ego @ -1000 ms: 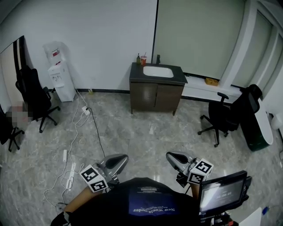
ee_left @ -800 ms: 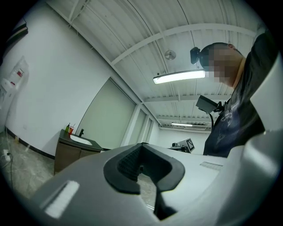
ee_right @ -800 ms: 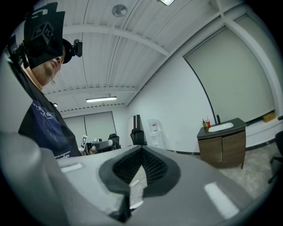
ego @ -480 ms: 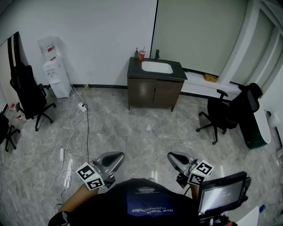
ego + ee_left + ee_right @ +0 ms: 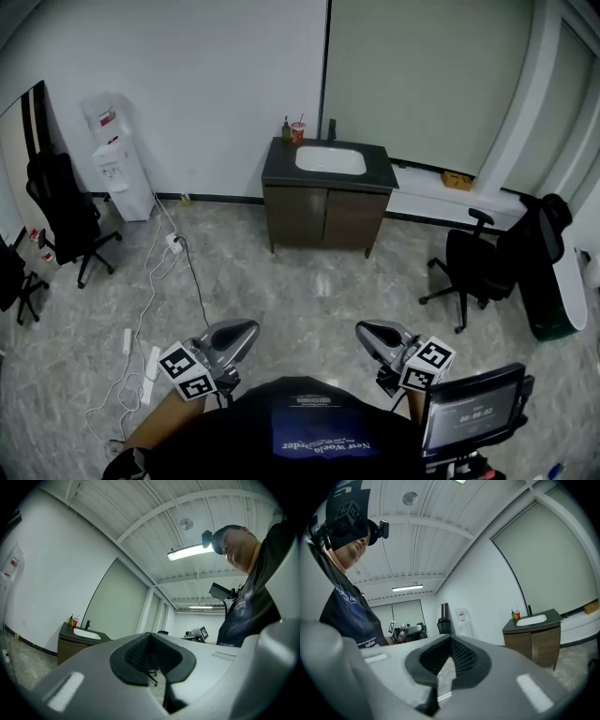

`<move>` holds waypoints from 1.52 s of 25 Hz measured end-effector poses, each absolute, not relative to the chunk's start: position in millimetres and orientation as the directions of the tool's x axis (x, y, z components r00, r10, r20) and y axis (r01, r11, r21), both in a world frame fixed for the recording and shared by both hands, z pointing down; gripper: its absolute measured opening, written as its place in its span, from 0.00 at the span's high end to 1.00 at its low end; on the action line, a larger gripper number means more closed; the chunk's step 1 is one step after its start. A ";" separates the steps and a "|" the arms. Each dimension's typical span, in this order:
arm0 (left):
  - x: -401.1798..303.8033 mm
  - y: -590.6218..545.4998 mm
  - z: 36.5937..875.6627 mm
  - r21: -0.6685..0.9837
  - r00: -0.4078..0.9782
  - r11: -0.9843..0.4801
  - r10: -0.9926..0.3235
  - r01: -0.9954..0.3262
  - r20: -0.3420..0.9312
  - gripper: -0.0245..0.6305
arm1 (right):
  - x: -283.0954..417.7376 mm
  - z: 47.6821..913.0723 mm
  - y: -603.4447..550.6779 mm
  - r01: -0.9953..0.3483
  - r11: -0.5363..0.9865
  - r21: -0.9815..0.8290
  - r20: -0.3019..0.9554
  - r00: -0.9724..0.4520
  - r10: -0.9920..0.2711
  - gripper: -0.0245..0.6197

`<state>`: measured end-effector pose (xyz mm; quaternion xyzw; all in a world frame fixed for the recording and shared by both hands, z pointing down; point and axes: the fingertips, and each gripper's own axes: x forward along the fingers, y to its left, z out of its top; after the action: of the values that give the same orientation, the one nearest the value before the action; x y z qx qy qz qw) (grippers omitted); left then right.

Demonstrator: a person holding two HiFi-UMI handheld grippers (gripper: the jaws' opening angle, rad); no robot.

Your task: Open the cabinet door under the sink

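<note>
The dark wood cabinet (image 5: 325, 217) stands against the far wall with a white sink (image 5: 330, 160) set in its black top. Its two doors are closed. It also shows small at the left of the left gripper view as the cabinet (image 5: 70, 646), and at the right of the right gripper view as the cabinet (image 5: 536, 639). My left gripper (image 5: 246, 330) and right gripper (image 5: 367, 331) are held low near my body, far from the cabinet, both pointing toward it. Each is shut with nothing in it: left gripper (image 5: 150, 635), right gripper (image 5: 450, 637).
A red cup (image 5: 298, 131) and a bottle stand on the countertop. A water dispenser (image 5: 120, 169) is at the left wall, with cables and a power strip (image 5: 150, 361) on the floor. Office chairs stand left (image 5: 66, 211) and right (image 5: 487, 258). A screen (image 5: 472, 408) sits by my right side.
The whole view has shifted toward the cabinet, which now looks a little larger and lower in frame. Both grippers keep their place in front of my body and stay shut.
</note>
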<state>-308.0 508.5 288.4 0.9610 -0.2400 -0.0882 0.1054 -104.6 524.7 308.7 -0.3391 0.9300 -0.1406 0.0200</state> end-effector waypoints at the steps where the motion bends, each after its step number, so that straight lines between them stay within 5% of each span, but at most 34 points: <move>1: -294.0 493.3 281.7 0.253 0.866 -0.858 -0.486 -0.447 -0.120 0.96 | -89.8 301.5 510.4 -0.623 0.732 -0.275 0.060 -0.771 -0.634 0.96; 17: -182.8 373.1 299.6 0.294 0.920 -0.895 -0.378 -0.335 -0.103 0.96 | 3.1 316.3 411.1 -0.681 0.667 -0.302 0.086 -0.716 -0.692 0.96; 38: -233.0 82.8 299.3 0.303 0.970 -0.933 -0.228 -0.193 -0.085 0.96 | -55.3 314.6 137.4 -0.776 0.554 -0.302 0.119 -0.607 -0.786 0.96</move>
<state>-233.0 82.8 299.3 0.9813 -0.1072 -0.0597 0.1481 -55.3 137.4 314.6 -0.4429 0.8814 -0.1638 0.0149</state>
